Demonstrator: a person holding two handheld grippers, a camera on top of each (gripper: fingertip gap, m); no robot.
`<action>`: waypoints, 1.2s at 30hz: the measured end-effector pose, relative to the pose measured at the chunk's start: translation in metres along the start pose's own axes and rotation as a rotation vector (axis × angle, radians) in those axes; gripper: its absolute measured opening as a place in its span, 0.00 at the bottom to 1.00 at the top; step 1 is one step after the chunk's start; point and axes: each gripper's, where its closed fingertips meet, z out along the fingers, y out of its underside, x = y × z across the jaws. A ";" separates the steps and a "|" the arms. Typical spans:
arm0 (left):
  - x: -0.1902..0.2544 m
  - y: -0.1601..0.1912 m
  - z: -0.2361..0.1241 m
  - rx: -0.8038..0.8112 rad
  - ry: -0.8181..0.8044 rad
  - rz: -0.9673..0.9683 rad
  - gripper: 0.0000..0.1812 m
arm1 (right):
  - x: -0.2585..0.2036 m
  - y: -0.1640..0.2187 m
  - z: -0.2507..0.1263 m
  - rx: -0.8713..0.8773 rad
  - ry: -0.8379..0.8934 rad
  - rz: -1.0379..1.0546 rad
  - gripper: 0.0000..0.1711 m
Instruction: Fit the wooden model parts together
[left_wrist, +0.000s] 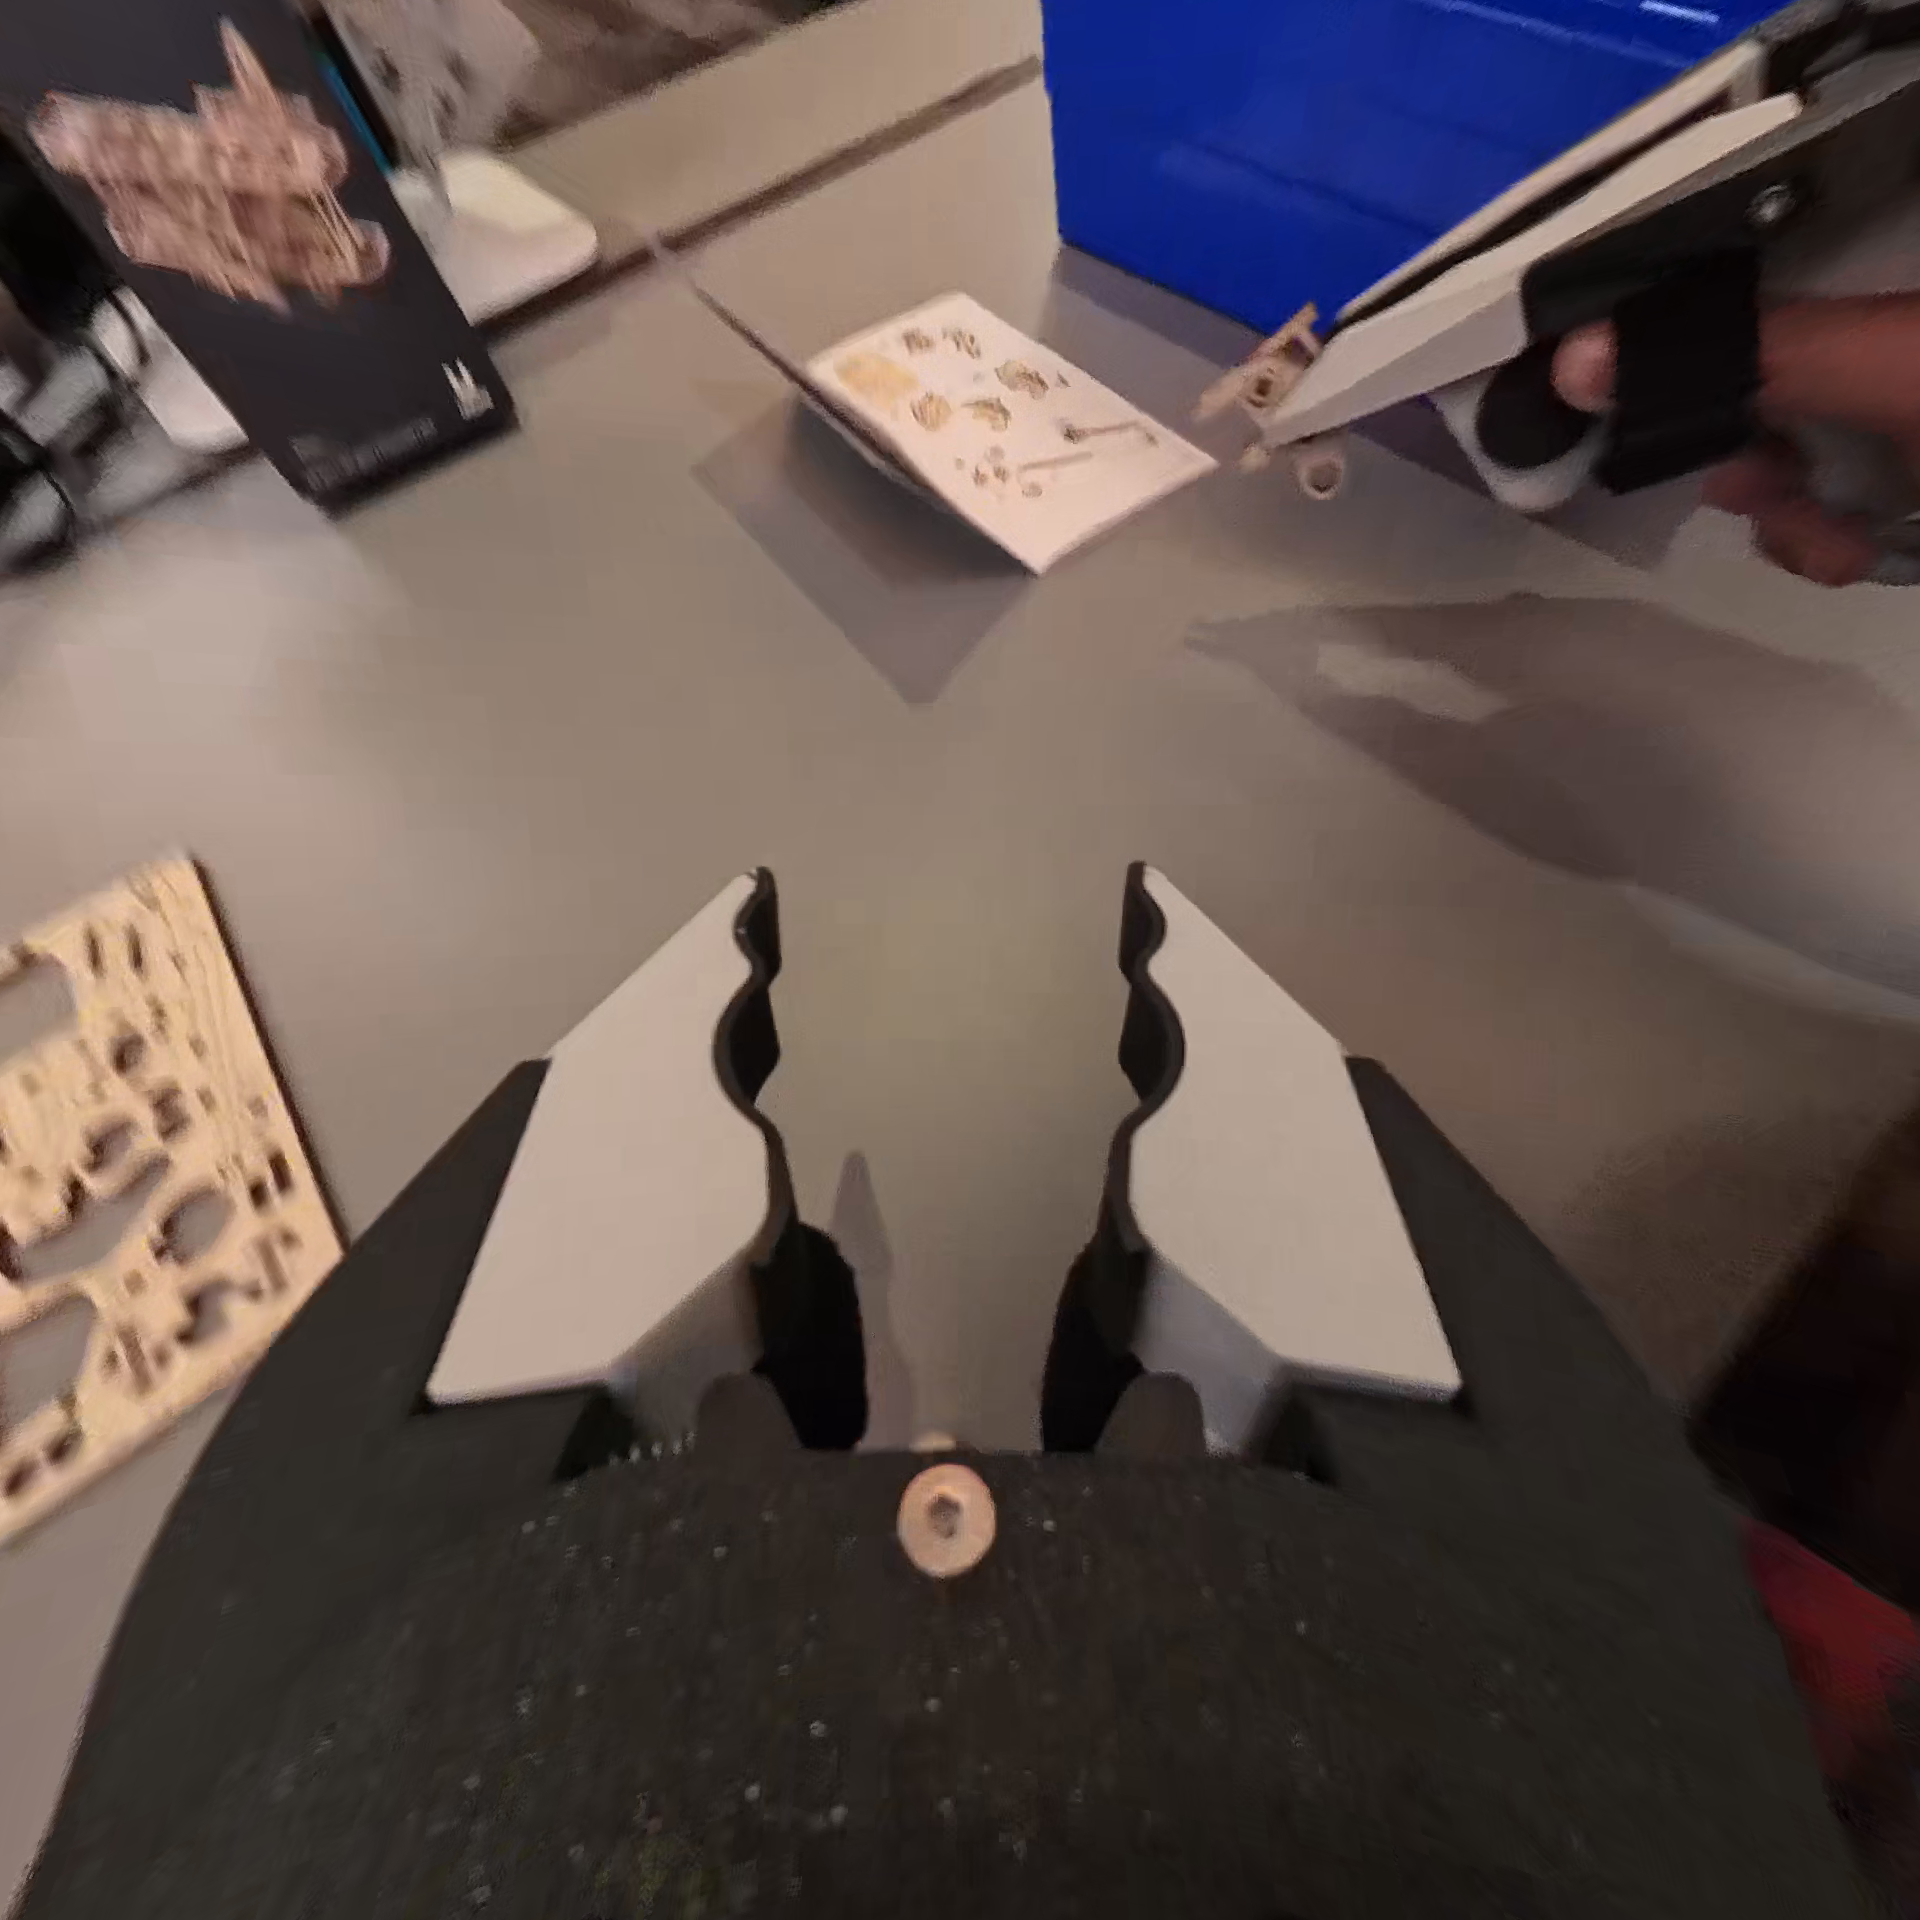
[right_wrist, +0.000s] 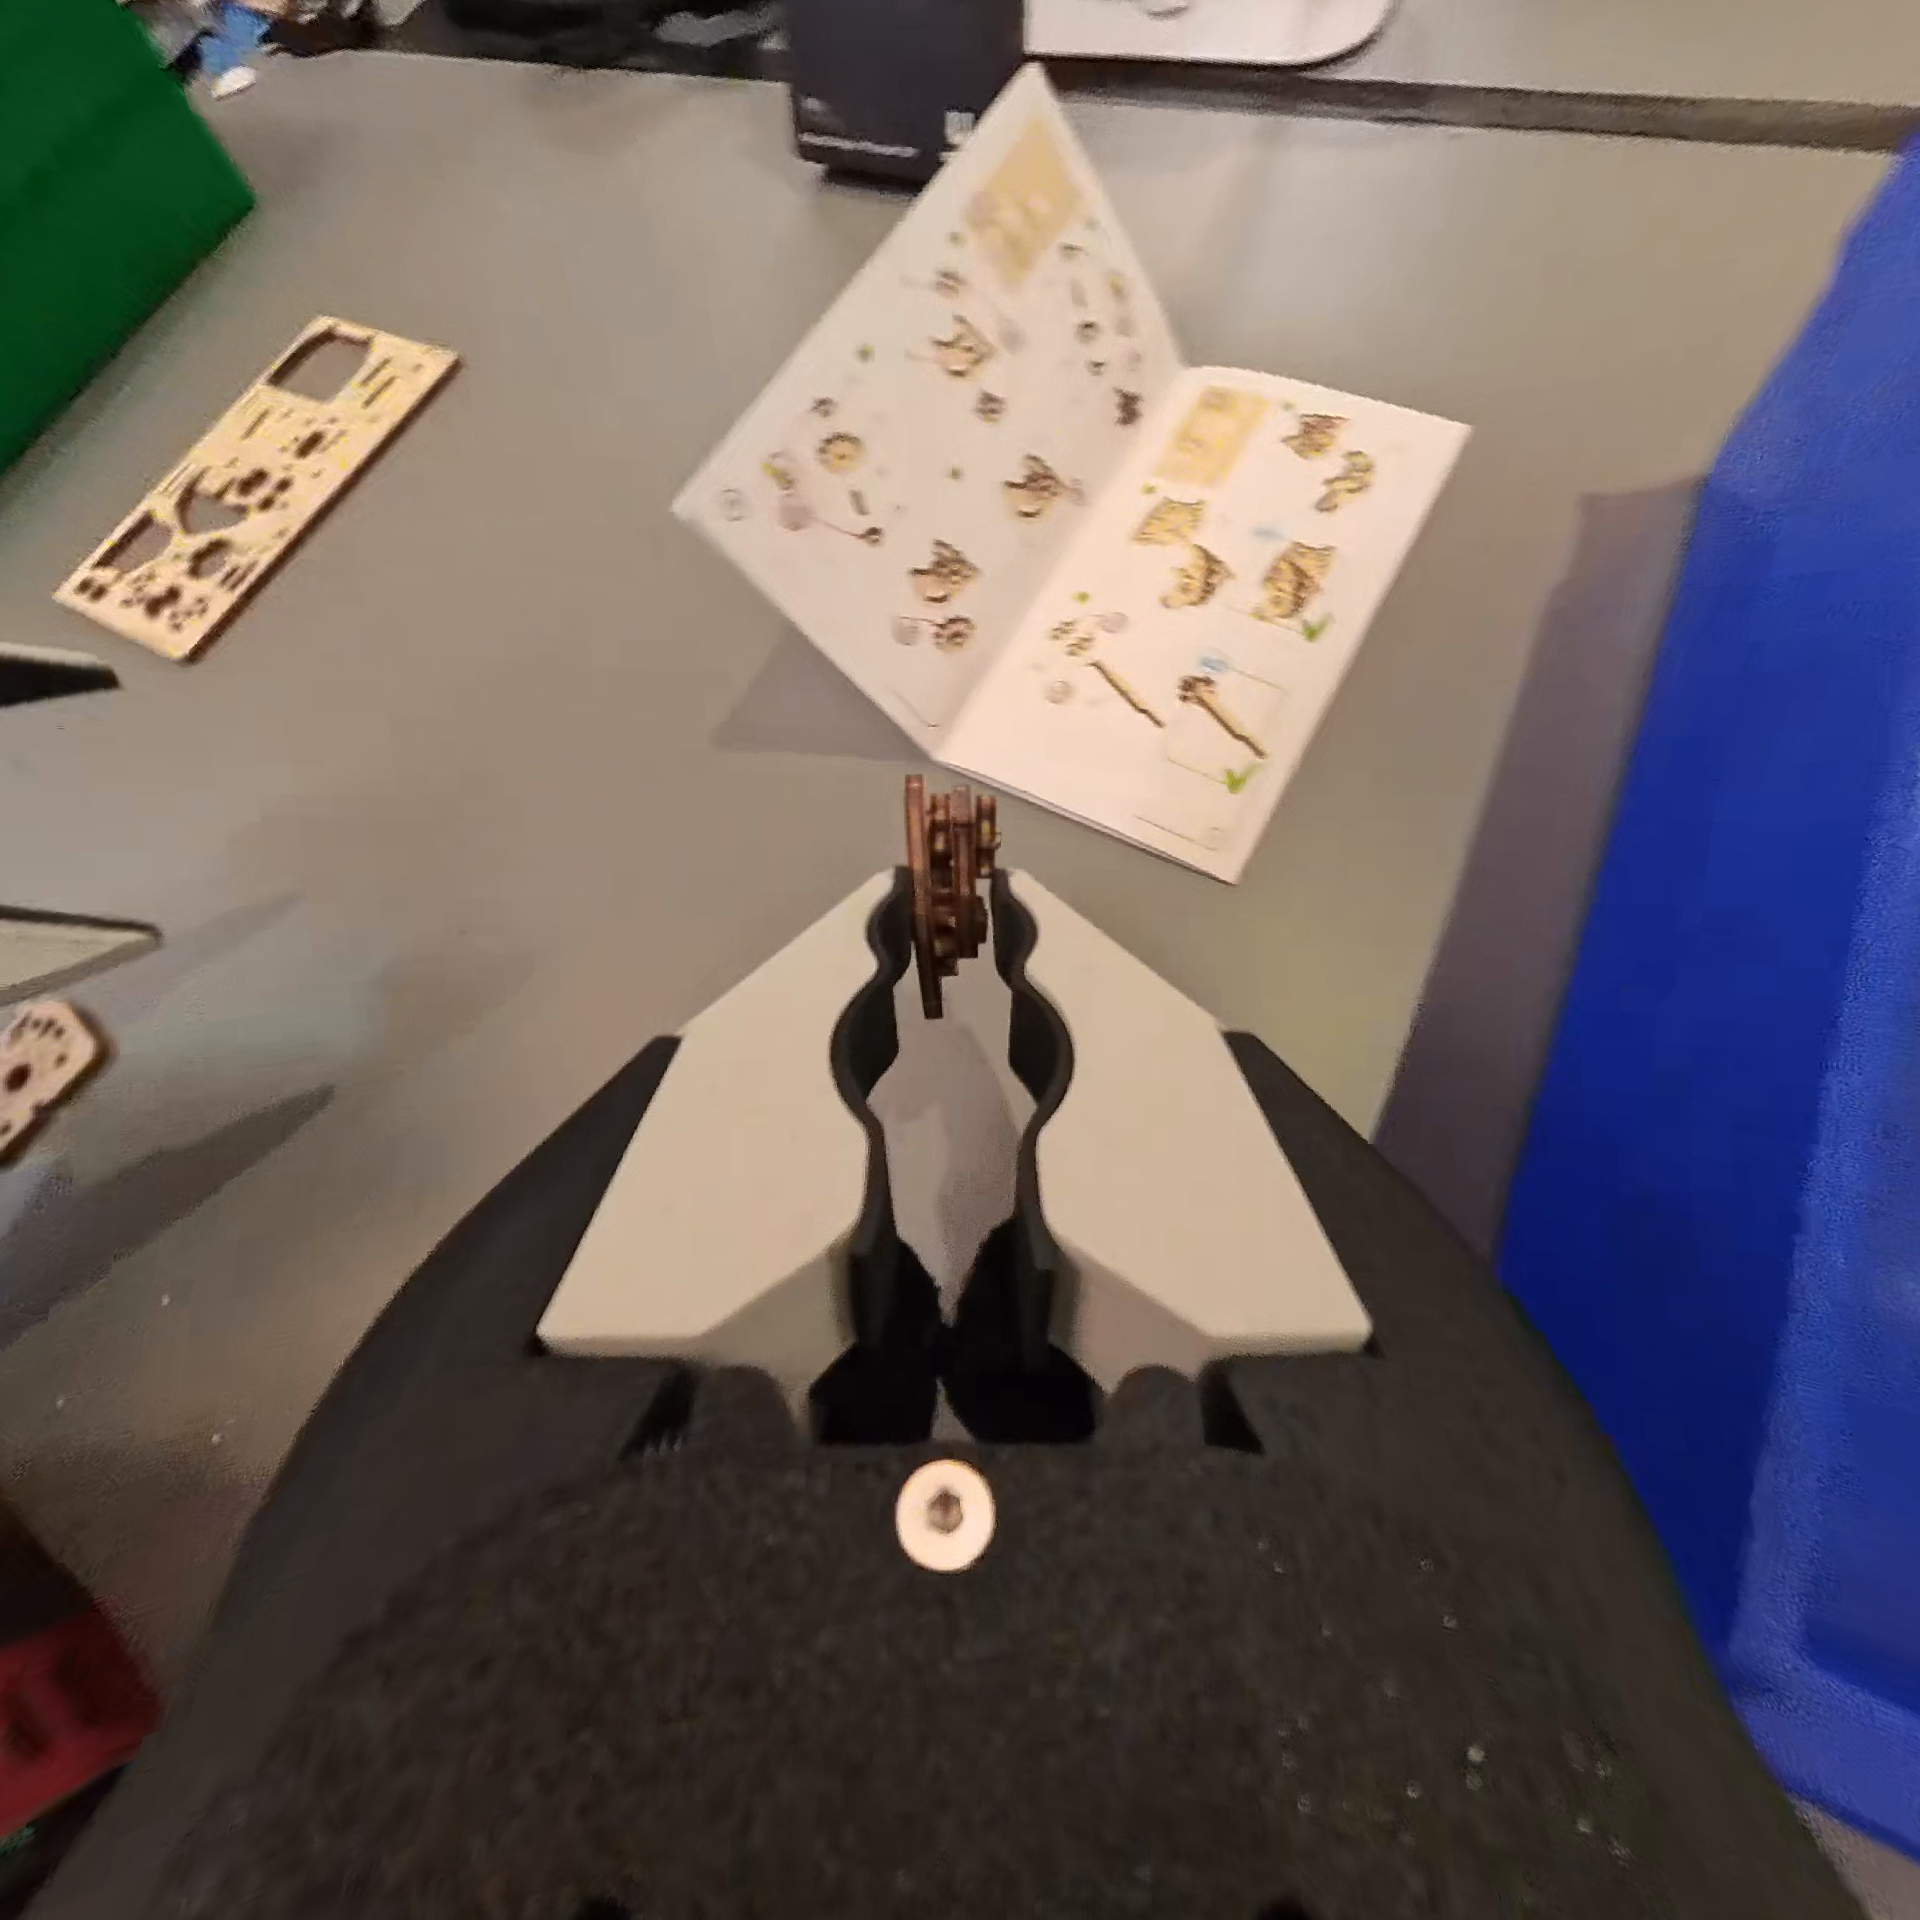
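The left gripper (left_wrist: 948, 904) is held open above the grey table (left_wrist: 623, 748); a punched wooden sheet (left_wrist: 135, 1174) is seen at its left.

1. A grey bench (right_wrist: 520, 790) carries everything in sight.
2. An instruction booklet (right_wrist: 1081, 499) lies open on it, one leaf tilted up – its pages show small coloured drawings.
3. A dark box (left_wrist: 260, 260) with a pale model pictured on its face stands upright at the far left in the left wrist view.
4. A blue bin (right_wrist: 1766, 831) sits just beside the booklet.
5. A green box (right_wrist: 94, 208) – only a corner shows – stands at the far left in the right wrist view.
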 end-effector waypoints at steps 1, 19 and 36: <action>-0.003 -0.010 0.009 0.038 -0.028 0.041 0.35 | 0.004 -0.001 -0.002 0.007 0.013 0.025 0.08; -0.005 -0.018 0.095 -0.085 0.150 -0.115 0.31 | -0.009 0.014 0.020 -0.055 -0.123 0.063 0.08; 0.012 -0.015 0.114 -0.120 0.245 -0.209 0.27 | -0.013 0.016 0.021 -0.056 -0.198 0.086 0.08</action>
